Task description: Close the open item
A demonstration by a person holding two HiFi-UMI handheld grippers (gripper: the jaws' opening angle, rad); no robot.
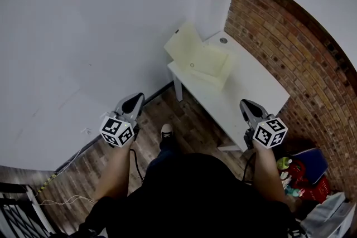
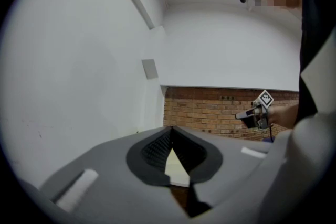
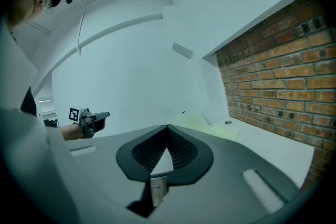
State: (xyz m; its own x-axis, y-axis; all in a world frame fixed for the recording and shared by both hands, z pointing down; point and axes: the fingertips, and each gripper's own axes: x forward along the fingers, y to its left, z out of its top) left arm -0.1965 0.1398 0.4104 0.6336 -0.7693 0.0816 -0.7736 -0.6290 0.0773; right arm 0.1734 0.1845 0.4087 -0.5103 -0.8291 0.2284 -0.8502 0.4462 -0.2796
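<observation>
A pale yellow box stands on the far end of a white table with its lid flaps raised; in the right gripper view the box shows just past the jaws. My left gripper hangs over the wooden floor, left of the table and well short of the box. My right gripper is above the table's near end. Both point forward with their tips together and hold nothing. The jaws meet in the left gripper view and in the right gripper view.
A brick wall runs along the table's right side and a white wall lies behind and to the left. A red basket and a blue bag sit at bottom right. A cable lies on the wooden floor, with a black rack at bottom left.
</observation>
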